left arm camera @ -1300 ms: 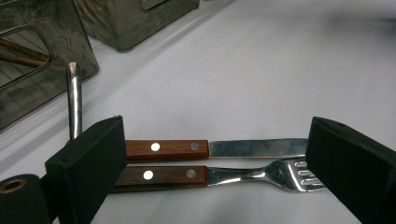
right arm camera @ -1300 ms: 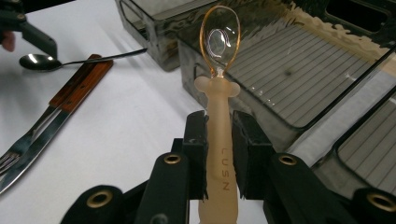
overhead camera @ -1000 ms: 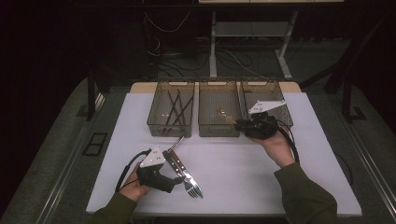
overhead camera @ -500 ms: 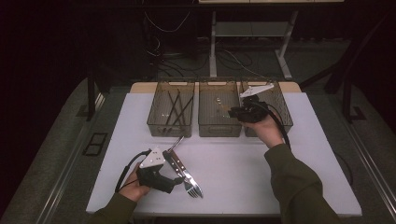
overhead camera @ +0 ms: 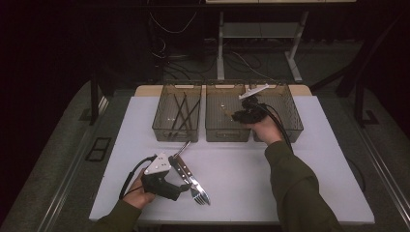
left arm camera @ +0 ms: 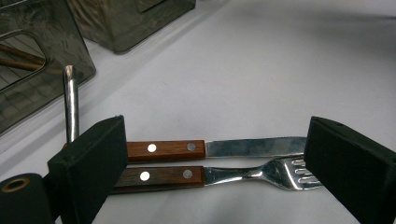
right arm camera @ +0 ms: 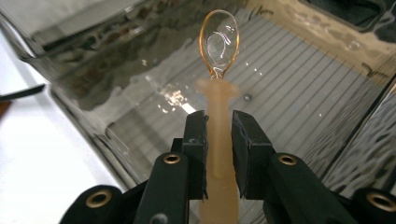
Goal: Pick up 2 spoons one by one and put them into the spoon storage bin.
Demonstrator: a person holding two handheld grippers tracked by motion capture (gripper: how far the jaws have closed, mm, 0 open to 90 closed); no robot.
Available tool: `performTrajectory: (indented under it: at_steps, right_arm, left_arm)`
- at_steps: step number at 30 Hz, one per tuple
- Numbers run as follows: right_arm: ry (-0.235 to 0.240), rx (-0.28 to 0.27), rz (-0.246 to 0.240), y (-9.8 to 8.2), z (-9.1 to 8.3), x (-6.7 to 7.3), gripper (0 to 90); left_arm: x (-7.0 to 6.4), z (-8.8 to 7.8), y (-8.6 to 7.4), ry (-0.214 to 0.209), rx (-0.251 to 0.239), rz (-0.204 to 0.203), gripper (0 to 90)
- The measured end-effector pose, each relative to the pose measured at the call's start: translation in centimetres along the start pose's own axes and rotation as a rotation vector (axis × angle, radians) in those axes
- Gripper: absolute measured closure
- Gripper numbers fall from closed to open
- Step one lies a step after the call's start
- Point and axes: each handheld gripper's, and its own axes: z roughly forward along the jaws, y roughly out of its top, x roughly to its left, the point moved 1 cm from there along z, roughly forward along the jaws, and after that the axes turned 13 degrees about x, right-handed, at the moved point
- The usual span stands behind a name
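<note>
Jaws of the right gripper point(right arm camera: 219, 154) were clamped on the handle of a translucent amber plastic spoon point(right arm camera: 218, 70), pads pressing from both sides low on the shaft, bowl pointing ahead over the middle bin point(overhead camera: 227, 135); that bin serves as the landmark from here. Its ribbed floor looked nearly bare beneath the spoon, with only a few small glints whose nature could not be told. Left of the middle bin, a second smoky bin point(overhead camera: 176, 131) held several dark thin sticks, likely chopsticks, lying criss-crossed; right of it, a third bin point(overhead camera: 290, 126) sat partly behind the person's right hand, its contents hidden. Judging by its look, the spoon would be very light, fairly stiff and smooth, so a grip on the flat of the handle near its middle seemed right, and hard squeezing might crack or flick it. Well in front of the middle bin, on the white table point(overhead camera: 309, 174), the left gripper point(left arm camera: 215, 168) stood with jaws wide apart, straddling a wood-handled knife point(left arm camera: 210, 149) and fork point(left arm camera: 210, 175) lying side by side, touching neither. A slim metal handle point(left arm camera: 70, 100) lay just beside them, angled towards the bins
</note>
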Motion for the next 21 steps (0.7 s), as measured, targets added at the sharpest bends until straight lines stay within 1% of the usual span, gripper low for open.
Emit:
performTrajectory:
  at_steps: [4,7,8,9,12,16,18,20,21]
  right_arm:
    - [-0.002,0.029,0.002,0.2,0.6,0.2,76.2]
    - [-0.001,0.031,0.004,0.3,1.0,0.4,75.2]
    - [-0.01,0.028,0.003,0.3,1.0,0.3,73.7]
    - [-0.011,0.023,0.017,0.3,1.0,0.4,69.7]
    - [-0.01,0.005,0.033,0.2,0.9,0.1,63.3]
    - [0.014,-0.015,0.046,0.1,0.2,-0.1,57.9]
    - [0.036,-0.028,0.051,-0.1,-0.1,-0.3,54.4]
    - [0.043,-0.036,0.052,-0.2,-0.6,-0.2,48.0]
    - [0.043,-0.042,0.052,-0.3,-0.8,-0.2,46.5]
  left_arm:
    - [0.0,0.0,0.0,-0.001,-0.001,0.002,5.5]
    - [0.0,-0.1,0.0,-0.003,-0.001,0.001,5.5]
    - [0.0,-0.1,0.0,-0.003,-0.002,0.0,5.5]
    - [-0.1,-0.1,0.0,-0.004,-0.003,-0.002,5.5]
    - [0.0,0.0,0.0,-0.003,0.0,0.0,5.5]
    - [0.0,-0.1,0.0,-0.002,-0.001,0.001,5.5]
    - [0.0,-0.1,0.0,-0.002,0.001,-0.001,5.5]
    - [0.0,-0.1,0.0,0.0,0.001,0.001,5.5]
    - [0.0,-0.1,0.0,0.0,-0.002,0.002,5.5]
